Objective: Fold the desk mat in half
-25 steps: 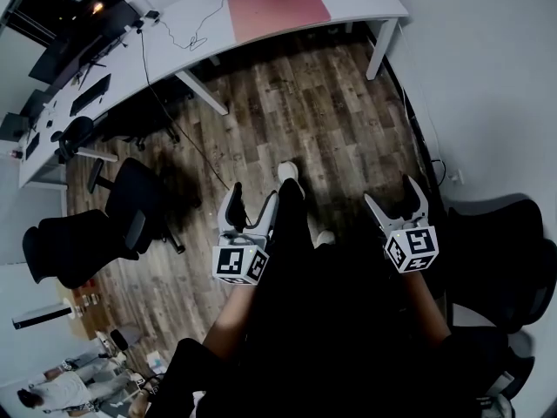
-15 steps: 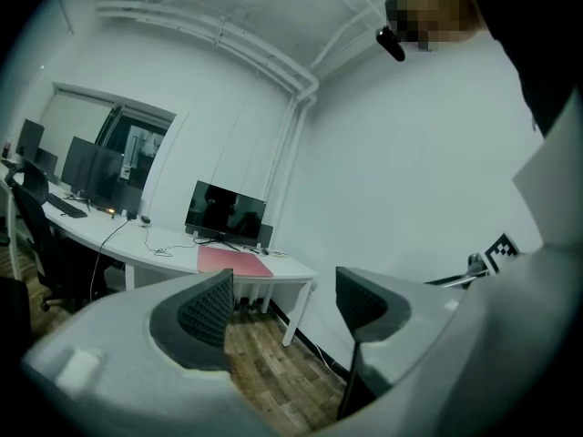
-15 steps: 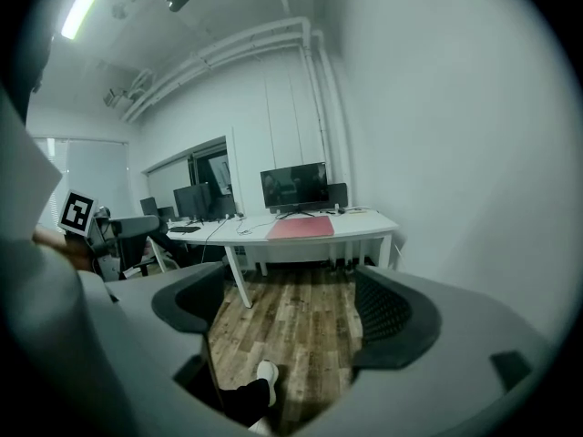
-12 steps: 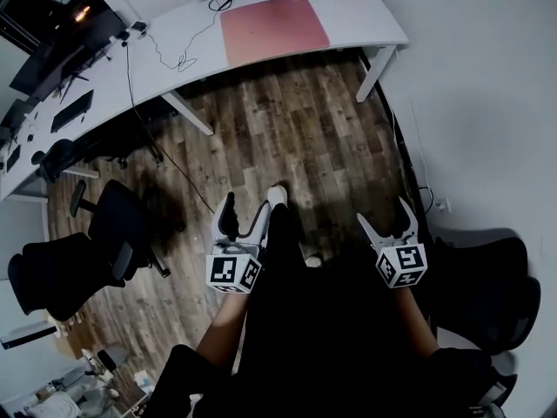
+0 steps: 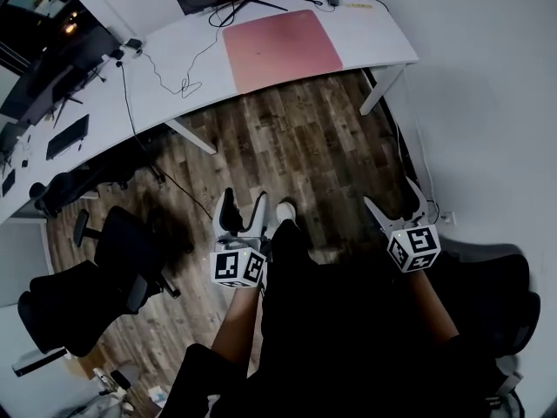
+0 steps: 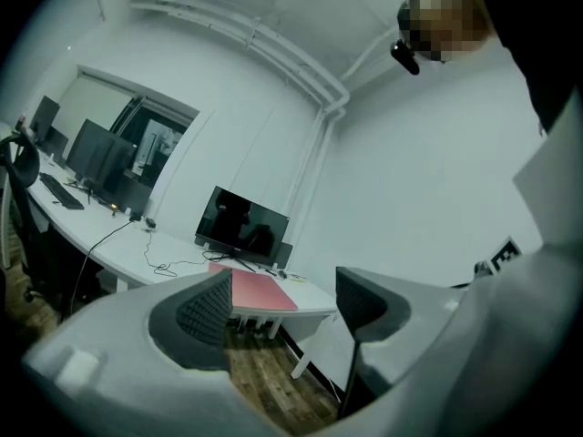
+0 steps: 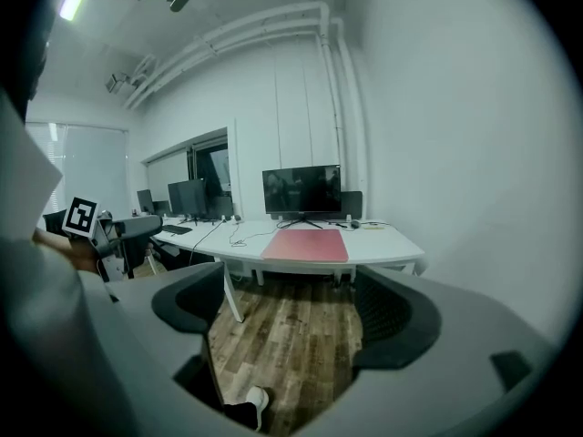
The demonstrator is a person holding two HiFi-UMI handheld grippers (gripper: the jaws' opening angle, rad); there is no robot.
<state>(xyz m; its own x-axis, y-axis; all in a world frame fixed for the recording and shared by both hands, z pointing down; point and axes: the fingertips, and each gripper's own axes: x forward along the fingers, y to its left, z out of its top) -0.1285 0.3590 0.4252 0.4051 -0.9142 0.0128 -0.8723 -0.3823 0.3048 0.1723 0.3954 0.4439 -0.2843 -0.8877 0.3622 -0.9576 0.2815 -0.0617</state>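
A pink desk mat (image 5: 281, 48) lies flat and unfolded on the white desk (image 5: 374, 37) at the far end of the room. It also shows in the left gripper view as the mat (image 6: 262, 289) and in the right gripper view as the mat (image 7: 307, 244). My left gripper (image 5: 240, 211) and right gripper (image 5: 394, 208) hang low in front of my body, well short of the desk. Both stand open with nothing between their jaws.
A monitor (image 7: 301, 190) and cables (image 5: 187, 78) sit on the desk behind and beside the mat. Black office chairs (image 5: 83, 290) stand at the left, another chair (image 5: 496, 294) at my right. Wood floor (image 5: 296, 151) lies between me and the desk; a white wall (image 5: 487, 103) runs along the right.
The desk and mat have come a little nearer and shifted right in the head view. Both grippers stay open and low, roughly where they were.
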